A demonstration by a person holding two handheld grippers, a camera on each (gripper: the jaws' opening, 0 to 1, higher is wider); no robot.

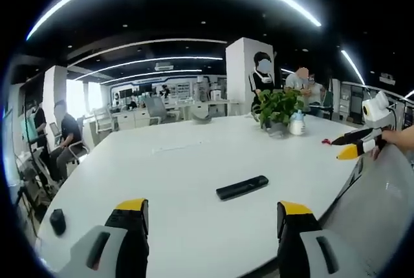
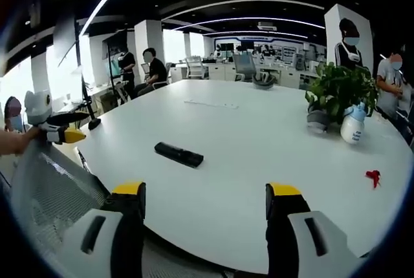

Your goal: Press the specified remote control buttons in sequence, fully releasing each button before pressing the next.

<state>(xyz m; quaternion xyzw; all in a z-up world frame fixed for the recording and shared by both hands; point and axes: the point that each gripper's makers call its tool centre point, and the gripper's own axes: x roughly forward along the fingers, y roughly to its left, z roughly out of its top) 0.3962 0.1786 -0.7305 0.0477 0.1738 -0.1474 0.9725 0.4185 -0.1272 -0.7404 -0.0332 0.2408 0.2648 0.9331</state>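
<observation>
A black remote control (image 1: 242,187) (image 2: 178,154) lies flat on the big white oval table (image 1: 181,161) (image 2: 259,142). My left gripper (image 1: 213,216) hangs over the table's near edge, short of the remote, jaws wide apart and empty. My right gripper (image 2: 207,200) is held off the opposite edge of the table, also open with nothing between its yellow-tipped jaws, the remote ahead and slightly left of it. Each gripper shows in the other's view: the right gripper (image 1: 354,147) at the right, the left gripper (image 2: 61,134) at the left, held by a hand.
A potted plant (image 1: 278,105) (image 2: 336,90), a white spray bottle (image 1: 297,123) (image 2: 352,126) and a small red item (image 1: 325,141) (image 2: 372,176) sit on the table. A small black object (image 1: 57,221) lies near an edge. Mesh chair backs (image 1: 381,200) (image 2: 52,187) stand close. People are behind.
</observation>
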